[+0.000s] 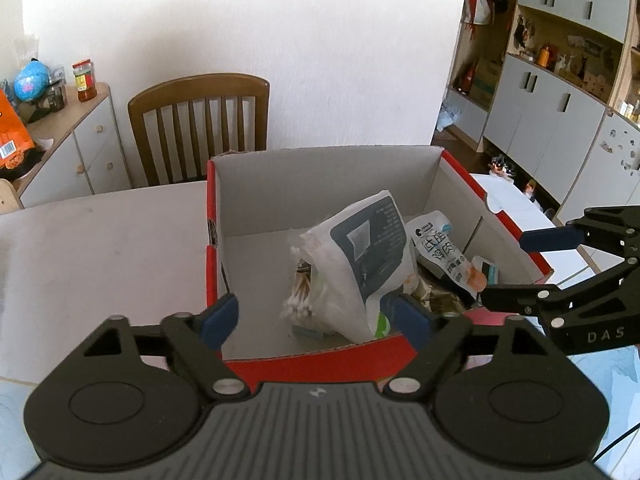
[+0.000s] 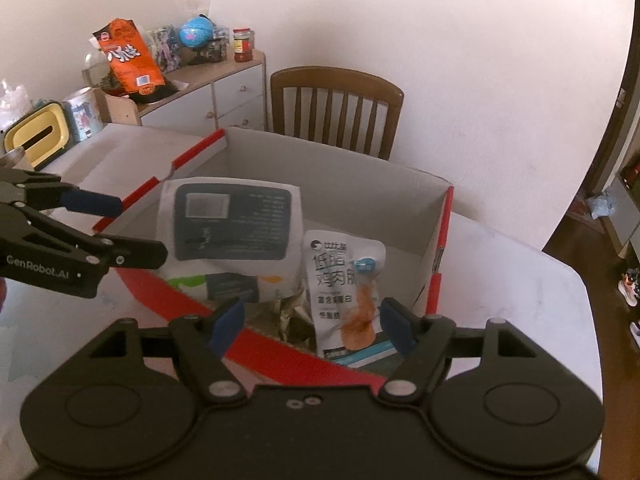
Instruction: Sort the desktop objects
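Note:
A red cardboard box [image 1: 212, 264] with a white inside stands on the pale table [image 1: 100, 248]. Inside it leans a white packet with a dark label [image 1: 360, 264], over a bag of cotton swabs [image 1: 300, 300]. To the right lies a white chicken snack packet [image 1: 440, 248]. My left gripper [image 1: 316, 316] hovers open over the box's near wall, its pads clear of the white packet [image 2: 232, 224]. My right gripper [image 2: 311, 320] is open above the box's near edge [image 2: 280, 356], with the chicken snack packet [image 2: 344, 280] just past its fingertips. Each gripper also shows in the other's view: the right gripper [image 1: 520, 266], the left gripper [image 2: 124, 228].
A wooden chair [image 1: 200, 128] stands behind the table. A sideboard [image 2: 224, 92] holds a red-lidded jar [image 2: 243, 45], a small globe [image 2: 196, 34] and an orange snack bag [image 2: 130, 56]. A yellow container [image 2: 38, 136] and a mug [image 2: 82, 114] sit at the table's far left. Grey cabinets [image 1: 552, 120] line the right.

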